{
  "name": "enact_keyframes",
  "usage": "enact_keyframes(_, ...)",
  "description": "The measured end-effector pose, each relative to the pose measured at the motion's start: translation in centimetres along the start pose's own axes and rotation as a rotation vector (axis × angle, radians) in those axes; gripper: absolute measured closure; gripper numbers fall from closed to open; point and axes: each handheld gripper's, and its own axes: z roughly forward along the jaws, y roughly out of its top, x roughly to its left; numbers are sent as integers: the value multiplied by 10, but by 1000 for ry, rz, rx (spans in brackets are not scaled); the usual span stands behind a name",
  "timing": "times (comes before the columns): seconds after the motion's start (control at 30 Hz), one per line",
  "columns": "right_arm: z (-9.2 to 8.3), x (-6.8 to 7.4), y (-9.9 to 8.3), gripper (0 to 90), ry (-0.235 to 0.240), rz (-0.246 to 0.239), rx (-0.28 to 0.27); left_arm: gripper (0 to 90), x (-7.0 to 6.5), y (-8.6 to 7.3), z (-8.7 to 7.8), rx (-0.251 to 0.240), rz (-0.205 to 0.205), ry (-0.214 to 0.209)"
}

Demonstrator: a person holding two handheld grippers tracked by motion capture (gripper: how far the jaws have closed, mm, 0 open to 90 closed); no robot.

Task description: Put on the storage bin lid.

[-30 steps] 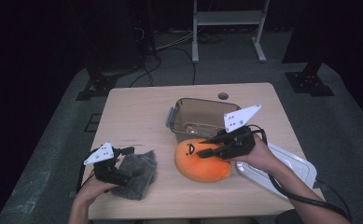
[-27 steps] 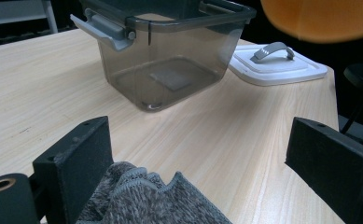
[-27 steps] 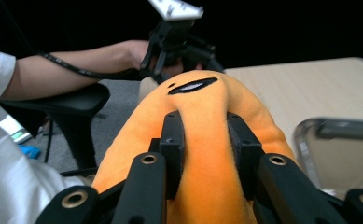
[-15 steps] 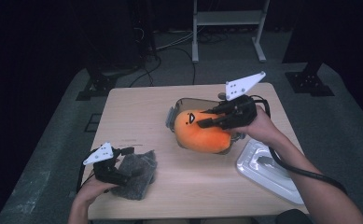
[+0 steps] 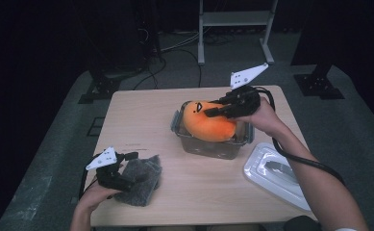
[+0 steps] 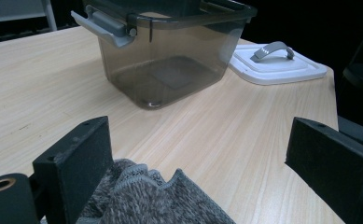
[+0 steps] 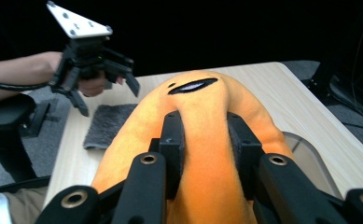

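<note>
A: Right gripper (image 7: 206, 140) first: its two black jaws are clamped on the soft orange plush toy with a small stitched face (image 7: 202, 154), pinching a ridge of fabric between the pads.

B: And from the high view that orange plush (image 5: 208, 124) sits over the open top of the clear grey plastic storage box with latch handles (image 5: 213, 144), partly inside the rim, the right gripper (image 5: 212, 109) gripping it from the far side.

A: Left gripper (image 6: 198, 163) now: jaws spread wide, nothing pressed between them. The folded grey knitted cloth (image 6: 146, 200) lies just below, near one pad.

B: From above, the left gripper (image 5: 127, 166) rests at that cloth (image 5: 141, 179) by the table's near left corner.

A: Any writing? I can't read a brand or label anywhere; the box wall is plain.

B: Agreed. The white rectangular lid with a grey handle (image 5: 276, 173) lies flat at the near right, its corner reaching the edge of the pale wooden table (image 5: 141, 120).

A: Room to move: bare tabletop stretches between cloth and box, and across the far left. Box and lid stand apart, a strip of wood between them.
</note>
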Motion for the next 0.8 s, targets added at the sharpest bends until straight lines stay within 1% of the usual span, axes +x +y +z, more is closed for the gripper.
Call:
enact_keyframes(0.07, 3, -6, -3, 714, -4, 8, 1, 61, 0, 0, 0, 1, 0, 1)
enact_keyframes(0.37, 10, -22, -14, 712, -18, 29, -3, 60, 0, 0, -1, 1, 1, 1)
enact_keyframes(0.6, 15, -32, -20, 711, -27, 36, 5, 60, 0, -1, 0, 2, -3, -1)
enact_keyframes(0.8, 18, -40, -25, 710, -31, 41, 24, 60, 0, -1, 0, 2, -5, -2)
